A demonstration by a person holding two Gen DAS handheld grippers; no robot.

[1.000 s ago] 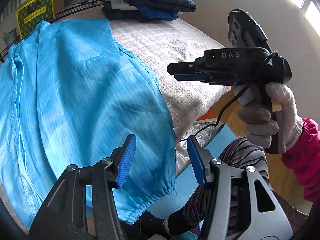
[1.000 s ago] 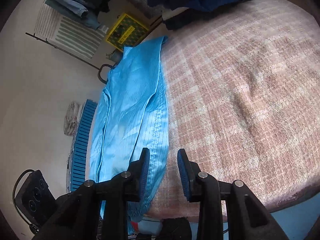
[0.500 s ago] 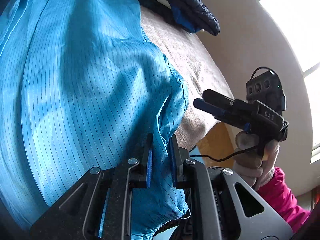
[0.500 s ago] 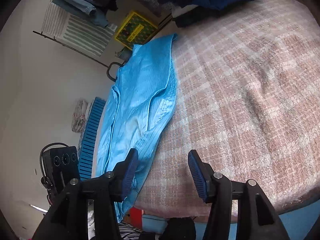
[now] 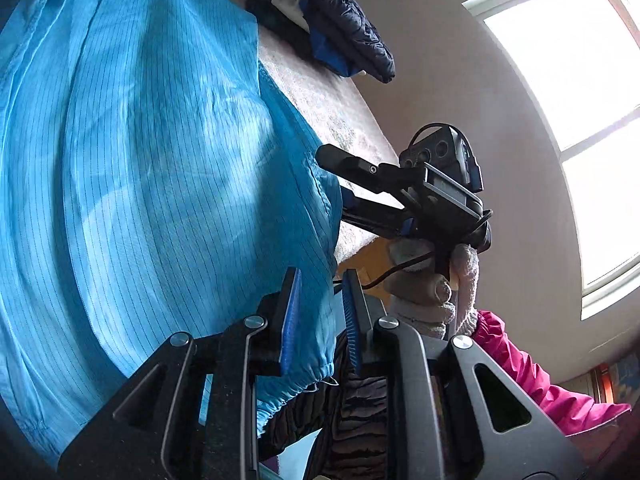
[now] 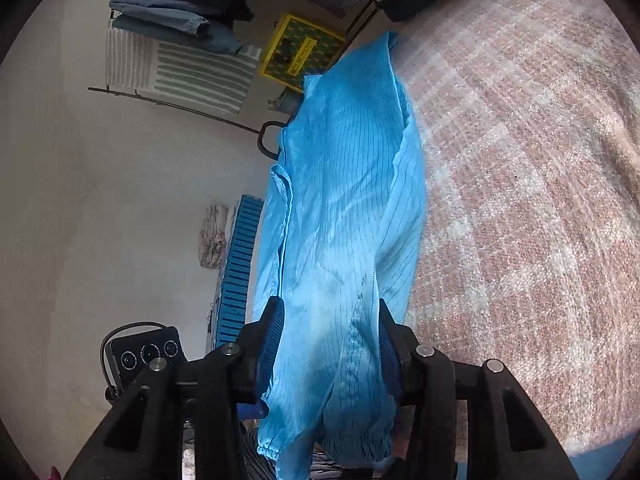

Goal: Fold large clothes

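On the left side of the bed (image 6: 540, 200) lies the blue garment (image 5: 160, 160), its cuffed end hanging over the edge. The left hand-held gripper (image 5: 320, 312) stands narrowly apart around the cloth; the right hand-held gripper (image 6: 328, 344) stands wide around it. Probably the grasping step; next, both must close before lifting.

One blue garment (image 5: 160, 168), two tools (image 5: 318, 312) (image 6: 330, 344), one pile of folded clothes (image 5: 340, 28), one window (image 5: 580, 120), one yellow box (image 6: 300, 52).
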